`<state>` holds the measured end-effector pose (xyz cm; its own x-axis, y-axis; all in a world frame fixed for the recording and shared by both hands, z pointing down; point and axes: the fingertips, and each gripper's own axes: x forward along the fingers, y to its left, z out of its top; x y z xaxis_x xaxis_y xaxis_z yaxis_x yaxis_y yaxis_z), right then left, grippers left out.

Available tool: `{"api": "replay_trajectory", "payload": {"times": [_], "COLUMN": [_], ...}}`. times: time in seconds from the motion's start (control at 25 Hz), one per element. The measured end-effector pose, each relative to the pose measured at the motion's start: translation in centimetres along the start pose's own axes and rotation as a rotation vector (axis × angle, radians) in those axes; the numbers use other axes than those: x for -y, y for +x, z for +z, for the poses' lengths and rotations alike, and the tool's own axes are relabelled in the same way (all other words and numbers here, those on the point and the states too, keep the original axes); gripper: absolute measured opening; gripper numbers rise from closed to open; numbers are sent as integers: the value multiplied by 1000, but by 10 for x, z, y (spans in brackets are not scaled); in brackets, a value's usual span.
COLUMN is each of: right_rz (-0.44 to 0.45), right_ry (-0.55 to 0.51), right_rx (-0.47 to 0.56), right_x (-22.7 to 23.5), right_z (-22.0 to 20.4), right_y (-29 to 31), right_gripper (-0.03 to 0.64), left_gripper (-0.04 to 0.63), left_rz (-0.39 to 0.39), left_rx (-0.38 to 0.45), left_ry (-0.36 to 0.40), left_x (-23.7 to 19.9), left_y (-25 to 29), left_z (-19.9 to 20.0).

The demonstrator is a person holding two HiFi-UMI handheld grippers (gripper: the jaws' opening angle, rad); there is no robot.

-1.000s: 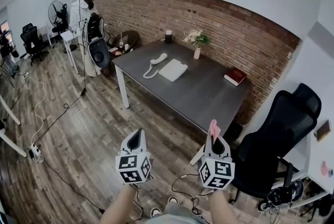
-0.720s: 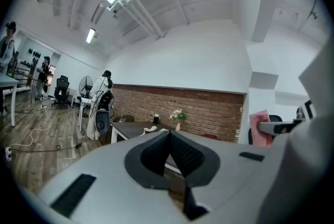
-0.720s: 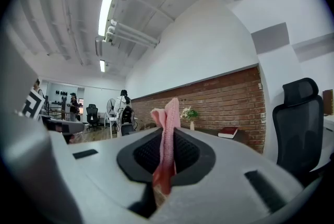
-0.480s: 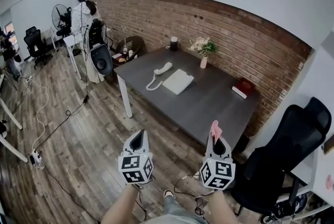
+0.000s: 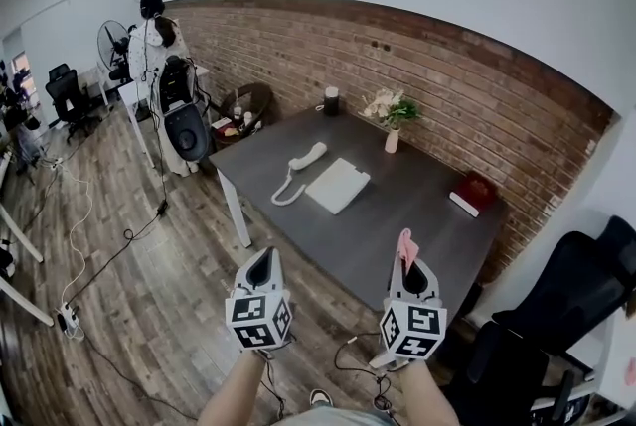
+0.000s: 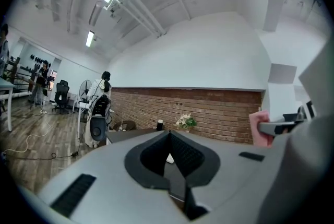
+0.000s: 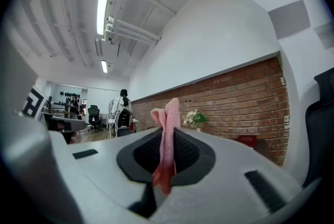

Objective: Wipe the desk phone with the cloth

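The white desk phone (image 5: 337, 185) lies on the dark grey table (image 5: 417, 215), its handset (image 5: 307, 156) off to the left on a coiled cord. My right gripper (image 5: 407, 260) is held in the air short of the table's near edge, shut on a pink cloth (image 5: 406, 248) that sticks up from its jaws; the pink cloth (image 7: 167, 137) shows pinched there in the right gripper view. My left gripper (image 5: 260, 267) hovers over the wooden floor beside it, jaws closed together with nothing in them. The closed left gripper (image 6: 170, 152) points toward the table.
A vase of flowers (image 5: 392, 112), a dark cup (image 5: 331, 100) and a red book (image 5: 471, 192) stand on the table. A black office chair (image 5: 556, 315) is at the right. A fan (image 5: 112, 43), a coat rack (image 5: 157, 47) and cables (image 5: 89, 245) on the floor lie to the left.
The view has drawn closer to the table, which now sits more centred. Both grippers keep their pose, the cloth still held in the right one.
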<state>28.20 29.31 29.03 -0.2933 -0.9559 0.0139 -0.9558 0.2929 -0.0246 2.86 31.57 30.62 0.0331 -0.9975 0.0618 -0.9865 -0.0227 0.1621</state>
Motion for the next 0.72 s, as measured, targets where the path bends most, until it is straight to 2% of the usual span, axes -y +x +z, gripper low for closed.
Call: {"api": "replay_trajectory", "payload": {"times": [0.36,0.72], "right_rz": [-3,-34], "right_ry": [10,9], "right_rx": [-11,-57], "right_x": [28,33], "right_z": [-10,-29], "right_y": [74,122], "right_gripper": [21,20], "left_gripper": [-2,-2], "left_rz": [4,-15], "left_rx": [-6,-32], "left_ry": [12,-1], "left_x": [-3,-24], "left_y": [76,130], "left_z": [-1,-9]}}
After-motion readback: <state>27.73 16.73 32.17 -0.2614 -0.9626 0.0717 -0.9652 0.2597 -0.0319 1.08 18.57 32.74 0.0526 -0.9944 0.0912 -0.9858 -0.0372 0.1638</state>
